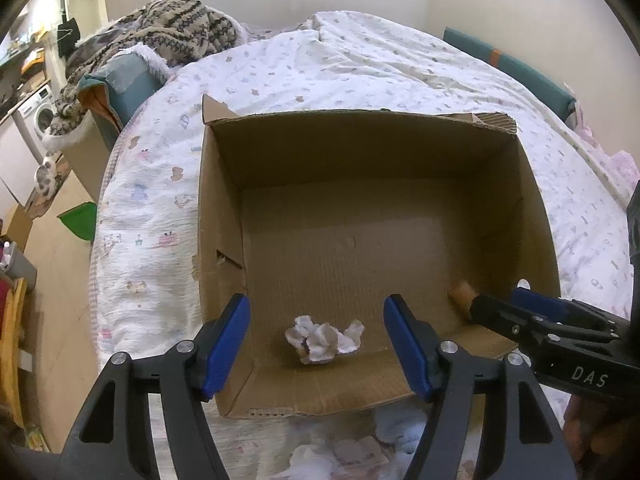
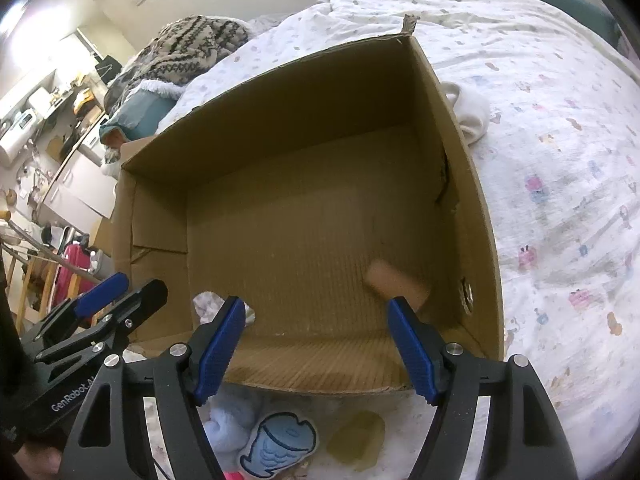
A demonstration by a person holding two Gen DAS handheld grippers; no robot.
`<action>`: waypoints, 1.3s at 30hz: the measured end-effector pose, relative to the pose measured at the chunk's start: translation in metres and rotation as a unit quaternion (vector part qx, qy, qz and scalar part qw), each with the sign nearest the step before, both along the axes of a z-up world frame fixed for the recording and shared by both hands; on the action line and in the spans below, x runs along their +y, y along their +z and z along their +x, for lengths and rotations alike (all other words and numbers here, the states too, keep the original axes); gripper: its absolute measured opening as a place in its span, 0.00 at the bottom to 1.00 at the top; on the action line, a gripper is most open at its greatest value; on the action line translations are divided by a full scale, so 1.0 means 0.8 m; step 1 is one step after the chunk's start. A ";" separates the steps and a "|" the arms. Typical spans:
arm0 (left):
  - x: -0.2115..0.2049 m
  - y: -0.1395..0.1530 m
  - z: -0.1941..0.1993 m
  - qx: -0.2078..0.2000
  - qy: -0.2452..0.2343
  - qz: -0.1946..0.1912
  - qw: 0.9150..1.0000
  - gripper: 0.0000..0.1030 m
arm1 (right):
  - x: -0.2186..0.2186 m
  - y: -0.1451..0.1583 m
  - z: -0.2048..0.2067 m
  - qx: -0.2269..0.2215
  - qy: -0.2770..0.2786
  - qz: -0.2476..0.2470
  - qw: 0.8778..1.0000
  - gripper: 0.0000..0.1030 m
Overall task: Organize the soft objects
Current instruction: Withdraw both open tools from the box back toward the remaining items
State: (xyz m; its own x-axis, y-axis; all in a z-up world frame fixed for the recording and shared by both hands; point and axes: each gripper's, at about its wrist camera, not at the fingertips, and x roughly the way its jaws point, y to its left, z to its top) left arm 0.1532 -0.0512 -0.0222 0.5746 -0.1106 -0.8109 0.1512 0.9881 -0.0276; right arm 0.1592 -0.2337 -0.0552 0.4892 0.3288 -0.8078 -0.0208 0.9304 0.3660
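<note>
An open cardboard box point(image 1: 224, 216) point(image 2: 476, 184) sits on the bed. Inside, a crumpled white soft object point(image 1: 322, 340) point(image 2: 208, 302) lies at the near left, and a tan soft piece point(image 1: 463, 294) point(image 2: 394, 280), blurred in the right wrist view, is at the near right. My left gripper point(image 1: 316, 342) is open and empty above the white object. My right gripper point(image 2: 316, 344) is open and empty over the box's near edge; it also shows in the left wrist view point(image 1: 508, 308). A blue fish plush point(image 2: 276, 442), a light blue cloth point(image 2: 230, 420) and a yellow soft piece point(image 2: 356, 438) lie before the box.
The bed has a white printed quilt point(image 1: 360, 68) point(image 2: 560, 160). A white cloth point(image 2: 474, 114) lies right of the box. A patterned blanket point(image 1: 168, 28) is heaped at the far left. A teal headboard point(image 1: 516, 68) runs along the right. Furniture and a washing machine point(image 1: 42, 114) stand left.
</note>
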 end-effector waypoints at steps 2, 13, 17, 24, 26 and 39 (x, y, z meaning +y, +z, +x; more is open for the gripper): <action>0.000 0.001 0.000 -0.002 0.001 0.001 1.000 0.64 | 0.001 0.001 -0.001 -0.003 0.000 -0.004 1.000 0.75; 0.015 0.018 -0.015 -0.010 0.018 -0.003 1.000 0.64 | -0.001 0.019 -0.018 -0.019 -0.002 -0.023 1.000 0.75; 0.025 0.027 -0.027 -0.008 0.021 -0.006 1.000 0.64 | -0.004 0.027 -0.033 -0.019 0.003 -0.029 0.999 0.75; 0.045 0.030 -0.051 0.000 0.039 -0.008 0.999 0.64 | -0.018 0.039 -0.058 -0.023 -0.005 -0.028 0.999 0.75; 0.049 0.032 -0.058 -0.001 0.041 -0.007 0.999 0.64 | -0.024 0.039 -0.064 -0.019 -0.011 -0.021 1.000 0.75; 0.090 0.021 -0.095 0.033 0.086 -0.015 0.996 0.64 | -0.046 0.005 -0.099 0.057 -0.054 0.031 0.996 0.75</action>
State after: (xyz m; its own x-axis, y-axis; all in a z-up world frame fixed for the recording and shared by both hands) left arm 0.0773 0.0207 -0.0057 0.5331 -0.0399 -0.8451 -0.0230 0.9978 -0.0616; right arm 0.0800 -0.2705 -0.0511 0.4316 0.3305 -0.8394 0.1236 0.9000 0.4179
